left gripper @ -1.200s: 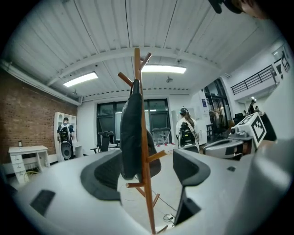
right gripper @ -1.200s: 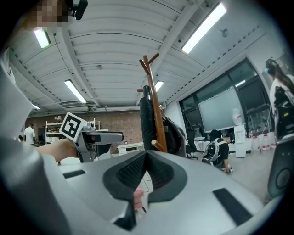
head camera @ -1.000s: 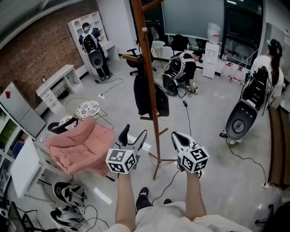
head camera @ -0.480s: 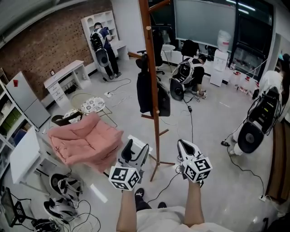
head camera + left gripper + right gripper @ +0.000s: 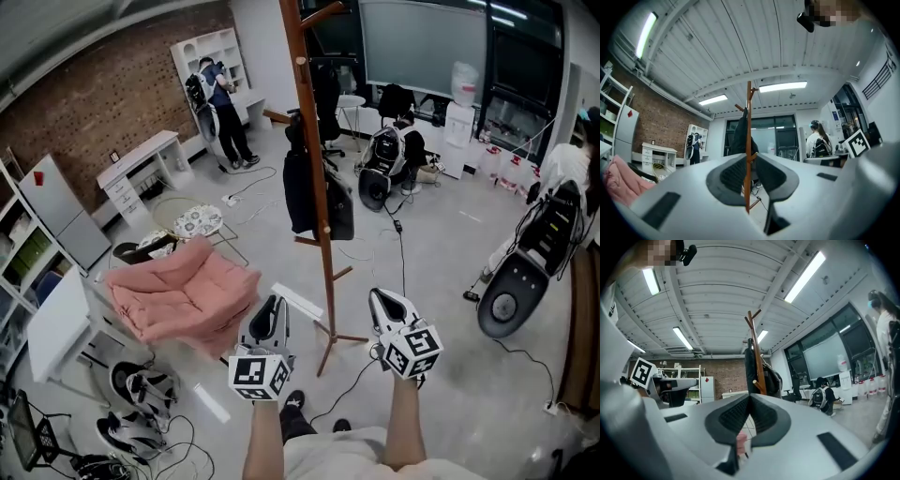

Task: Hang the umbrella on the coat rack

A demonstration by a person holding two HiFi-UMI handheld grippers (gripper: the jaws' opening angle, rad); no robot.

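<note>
The left tongs (image 5: 272, 307) are closing with only a slim gap showing and nothing between them. The right tongs (image 5: 381, 298) are pressed together, empty. Beyond them the wooden coat rack (image 5: 326, 272) stands on the floor near a pink armchair (image 5: 178, 291). A long dark shape, seemingly the umbrella (image 5: 298, 192), hangs from a side peg.

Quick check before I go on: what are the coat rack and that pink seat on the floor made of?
Coat rack: looks like wood, stained reddish-brown with a slight sheen, judging by the round pole and angled pegs. Pink seat: soft upholstery, probably matte fabric; it creases and slumps.
</note>
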